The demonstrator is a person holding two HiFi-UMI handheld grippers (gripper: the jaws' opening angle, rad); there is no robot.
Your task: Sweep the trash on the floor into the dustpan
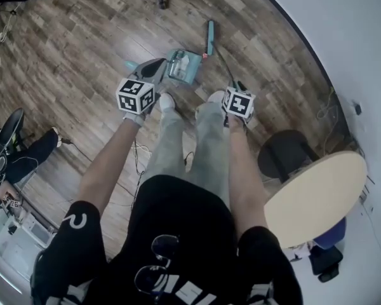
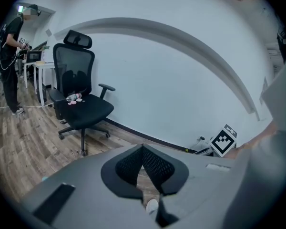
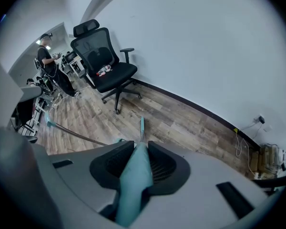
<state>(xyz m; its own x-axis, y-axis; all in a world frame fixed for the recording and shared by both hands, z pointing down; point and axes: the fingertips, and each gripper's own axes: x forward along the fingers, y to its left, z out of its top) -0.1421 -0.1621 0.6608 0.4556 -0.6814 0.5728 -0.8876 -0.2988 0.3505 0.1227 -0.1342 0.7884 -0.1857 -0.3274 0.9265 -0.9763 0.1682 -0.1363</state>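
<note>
The right tool pinches the teal broom handle, probably a light, stiff, slick rod best gripped high up, while the left tool, pressed together and empty, hangs near the dustpan on the floor.

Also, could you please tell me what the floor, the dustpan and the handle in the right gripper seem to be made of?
The floor: wood or wood-look laminate, matt; plank seams and grain show. The dustpan: probably plastic, smooth even teal. The handle: plastic or coated metal, smooth teal; unclear which.
</note>
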